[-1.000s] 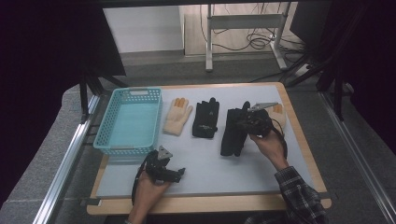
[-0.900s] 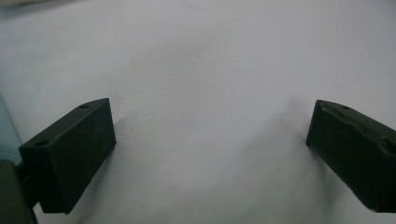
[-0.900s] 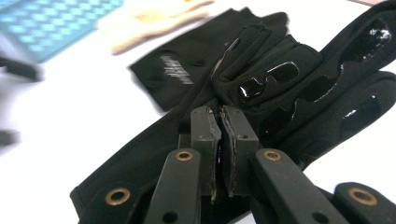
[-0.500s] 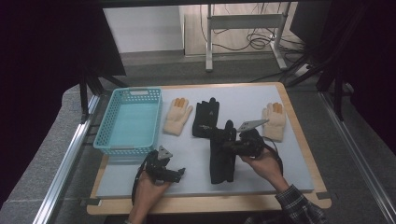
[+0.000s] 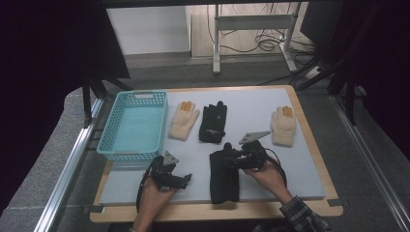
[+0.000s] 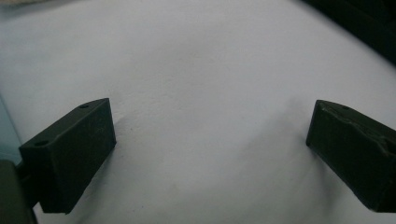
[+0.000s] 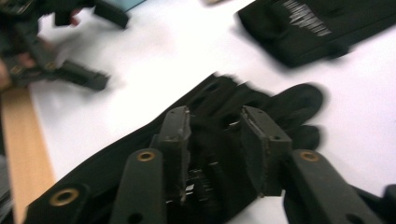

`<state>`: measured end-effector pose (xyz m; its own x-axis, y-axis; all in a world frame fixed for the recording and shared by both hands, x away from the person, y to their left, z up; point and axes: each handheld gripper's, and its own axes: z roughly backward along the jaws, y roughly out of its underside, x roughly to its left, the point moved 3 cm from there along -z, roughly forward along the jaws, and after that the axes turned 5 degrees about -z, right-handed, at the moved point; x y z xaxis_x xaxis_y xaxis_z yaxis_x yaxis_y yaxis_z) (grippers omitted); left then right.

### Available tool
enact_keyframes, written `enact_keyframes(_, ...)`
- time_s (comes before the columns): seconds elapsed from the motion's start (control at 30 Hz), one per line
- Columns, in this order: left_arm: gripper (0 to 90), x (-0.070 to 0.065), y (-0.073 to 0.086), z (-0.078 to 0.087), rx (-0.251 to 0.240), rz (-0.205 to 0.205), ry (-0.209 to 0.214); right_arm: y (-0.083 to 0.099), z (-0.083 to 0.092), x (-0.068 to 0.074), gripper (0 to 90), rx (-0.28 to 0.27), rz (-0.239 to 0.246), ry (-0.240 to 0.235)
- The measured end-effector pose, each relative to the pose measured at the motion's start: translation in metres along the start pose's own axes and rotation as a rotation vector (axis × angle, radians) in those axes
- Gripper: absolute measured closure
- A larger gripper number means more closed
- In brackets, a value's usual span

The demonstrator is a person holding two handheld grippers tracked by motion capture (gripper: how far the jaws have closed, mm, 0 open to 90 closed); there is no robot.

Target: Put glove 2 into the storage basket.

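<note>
A black glove (image 5: 224, 176) lies flat on the white mat (image 5: 251, 104) near the front edge, cuff toward me. My right gripper (image 5: 231, 159) hovers over its finger end. In the right gripper view the jaws (image 7: 215, 116) have just been opening and stand apart, with the glove (image 7: 289, 100) under and between them but not pinched. My left gripper (image 5: 186, 179) rests on the mat to the glove's left. In the left gripper view its jaws (image 6: 210, 112) are wide open over bare mat.
A turquoise basket (image 5: 109, 140) stands at the left. Beside it lie a cream glove (image 5: 183, 120) and a second black glove (image 5: 212, 123). Another cream glove (image 5: 283, 124) lies at the right. The wooden table edge (image 5: 217, 211) runs along the front.
My right hand brought the black glove from the right middle of the mat toward the front centre and laid it down. Its jaws then spread. The left hand stayed put.
</note>
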<state>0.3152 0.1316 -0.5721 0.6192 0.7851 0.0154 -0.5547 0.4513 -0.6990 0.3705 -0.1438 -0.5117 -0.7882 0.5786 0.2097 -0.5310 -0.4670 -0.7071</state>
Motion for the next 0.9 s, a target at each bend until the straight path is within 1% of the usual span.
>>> enact_keyframes(0.03, 1.4, 0.0, 0.0, 0.0, 0.0, 0.002, 0.001, -0.003, 0.002, -0.005, 57.1, -0.011, 0.003, 0.018)
enact_keyframes(0.13, 1.4, 0.0, 0.0, 0.0, 0.0, 0.003, 0.001, -0.008, 0.001, -0.016, 55.8, -0.019, 0.006, 0.048)
enact_keyframes(0.33, 1.4, 0.0, 0.0, 0.0, 0.0, 0.003, 0.001, -0.022, -0.01, -0.033, 55.9, -0.029, -0.01, 0.081)
enact_keyframes(0.43, 1.4, 0.0, 0.0, 0.0, -0.001, 0.004, 0.001, -0.035, -0.019, -0.044, 55.8, -0.041, -0.017, 0.094)
enact_keyframes(0.5, 1.4, 0.0, 0.0, 0.0, 0.0, 0.002, 0.002, -0.041, -0.024, -0.048, 54.6, -0.04, -0.017, 0.101)
enact_keyframes(0.6, 1.4, 0.0, 0.0, 0.0, 0.0, 0.002, 0.001, -0.052, -0.034, -0.055, 52.4, -0.035, -0.005, 0.125)
enact_keyframes(0.77, 1.4, 0.0, 0.0, 0.0, -0.002, 0.003, 0.001, -0.069, -0.051, -0.069, 44.6, -0.026, -0.009, 0.167)
enact_keyframes(0.83, 1.4, 0.0, 0.0, 0.0, -0.001, 0.001, 0.001, -0.074, -0.058, -0.075, 41.2, -0.027, -0.021, 0.19)
enact_keyframes(0.87, 1.4, 0.0, 0.0, 0.0, -0.001, 0.001, 0.001, -0.077, -0.061, -0.079, 39.7, -0.029, -0.026, 0.192)
enact_keyframes(0.9, 1.4, 0.0, 0.0, 0.0, 0.0, 0.001, 0.001, -0.079, -0.064, -0.083, 38.3, -0.025, -0.046, 0.196)
